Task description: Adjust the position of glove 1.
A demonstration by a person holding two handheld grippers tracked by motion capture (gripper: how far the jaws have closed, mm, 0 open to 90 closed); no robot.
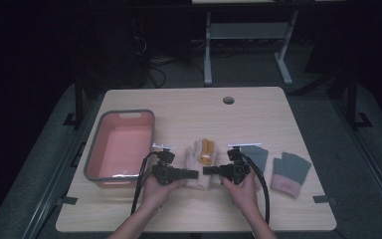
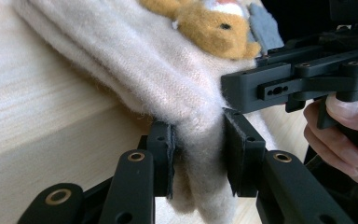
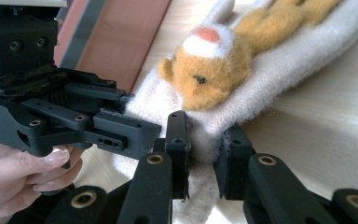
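Now: cream glove (image 1: 199, 164) long axis 12–6 | cuff end probably hidden by jaws | left gripper (image 1: 195, 174), right gripper (image 1: 207, 171) both clamp it.

Left gripper (image 2: 198, 161) fingers clamping cream glove (image 2: 168, 84), right gripper (image 2: 303, 77) beside

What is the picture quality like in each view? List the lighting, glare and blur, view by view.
High view: dim, room behind nearly black, light wooden table evenly lit, a small glare on the pink plastic bin with grey rim. Left gripper view: bright, fuzzy cream mitten with an orange animal face sharp, left gripper soft nearest the lens. Right gripper view: bright, right gripper likewise soft, mitten sharp.
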